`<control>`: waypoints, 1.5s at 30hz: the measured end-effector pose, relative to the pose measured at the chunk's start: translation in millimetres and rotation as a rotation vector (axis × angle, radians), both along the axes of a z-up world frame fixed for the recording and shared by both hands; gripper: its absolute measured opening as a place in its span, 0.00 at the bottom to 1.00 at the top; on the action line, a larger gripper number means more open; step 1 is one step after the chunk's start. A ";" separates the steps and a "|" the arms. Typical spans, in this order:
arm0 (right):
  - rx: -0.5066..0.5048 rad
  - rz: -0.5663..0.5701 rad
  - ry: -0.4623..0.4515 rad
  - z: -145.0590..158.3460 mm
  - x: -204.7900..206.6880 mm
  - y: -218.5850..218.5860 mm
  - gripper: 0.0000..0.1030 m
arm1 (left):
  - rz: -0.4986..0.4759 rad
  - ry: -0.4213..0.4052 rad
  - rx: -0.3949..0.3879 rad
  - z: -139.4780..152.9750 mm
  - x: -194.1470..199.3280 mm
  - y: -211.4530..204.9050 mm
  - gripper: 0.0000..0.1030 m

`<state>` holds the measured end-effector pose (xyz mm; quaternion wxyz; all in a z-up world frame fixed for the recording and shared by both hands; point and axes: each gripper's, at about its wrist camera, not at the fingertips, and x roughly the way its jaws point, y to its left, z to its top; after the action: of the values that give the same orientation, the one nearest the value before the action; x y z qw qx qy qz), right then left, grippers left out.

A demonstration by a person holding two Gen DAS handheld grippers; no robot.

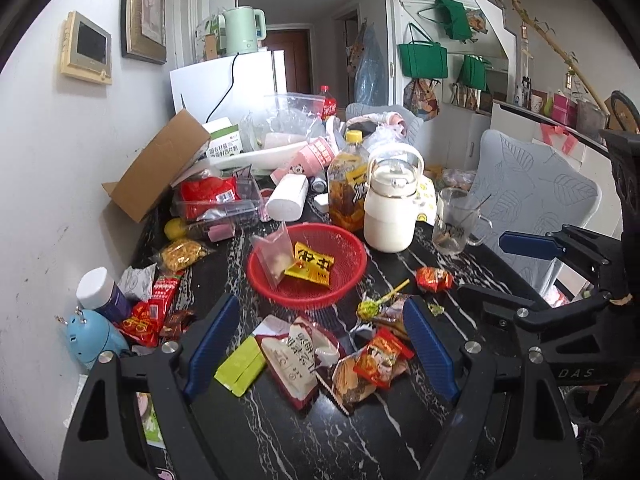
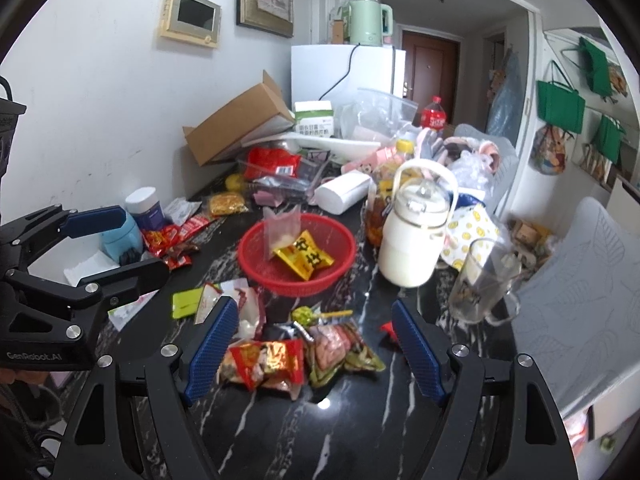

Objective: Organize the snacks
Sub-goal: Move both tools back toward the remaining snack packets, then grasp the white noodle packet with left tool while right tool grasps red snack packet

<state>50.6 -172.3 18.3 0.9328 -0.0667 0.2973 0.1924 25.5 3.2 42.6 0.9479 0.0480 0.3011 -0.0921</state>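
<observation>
A red mesh basket (image 1: 344,280) (image 2: 256,268) sits mid-table and holds a yellow snack packet (image 1: 310,266) (image 2: 304,258) and a clear pouch (image 1: 276,256) (image 2: 282,228). Loose snacks lie in front of it: a maroon-and-white packet (image 1: 300,356), a lime-green packet (image 1: 240,364), a red-orange packet (image 1: 382,358) (image 2: 266,362), a lollipop (image 1: 370,308) (image 2: 304,315) and a red candy (image 1: 434,279). My left gripper (image 1: 320,344) is open above this pile. My right gripper (image 2: 312,344) is open above the red-orange packet and a pink-green packet (image 2: 340,350). Both are empty.
A white jug (image 1: 390,208) (image 2: 414,236), a tea bottle (image 1: 346,184), a glass mug (image 1: 456,220) (image 2: 480,284) stand behind the basket. More red snack packets (image 1: 150,312) (image 2: 168,236) lie left, by a white-capped jar (image 1: 104,292) and a blue gadget (image 1: 94,338). Cardboard box (image 1: 156,168) and clutter sit at the back. A grey chair (image 1: 532,200) is right.
</observation>
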 end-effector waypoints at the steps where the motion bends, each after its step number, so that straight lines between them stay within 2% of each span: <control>1: 0.002 0.004 0.012 -5.1 -1.4 1.7 0.77 | 0.003 0.008 -0.001 -2.5 -0.1 2.1 0.81; 17: 0.037 0.090 0.145 -56.2 -3.7 28.0 0.77 | 0.050 0.118 -0.053 -46.1 -4.5 27.5 0.81; 28: 0.044 0.131 0.234 -94.7 13.6 43.4 0.77 | 0.093 0.198 -0.099 -77.9 9.5 43.8 0.81; 45: -0.027 0.083 0.302 -134.2 56.2 51.5 0.77 | 0.096 0.271 -0.124 -109.6 43.0 51.1 0.81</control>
<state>106.8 -120.8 -115.9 0.8677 -0.0617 0.4337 0.2349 68.5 54.3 -67.0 0.9030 -0.0378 0.4221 -0.0708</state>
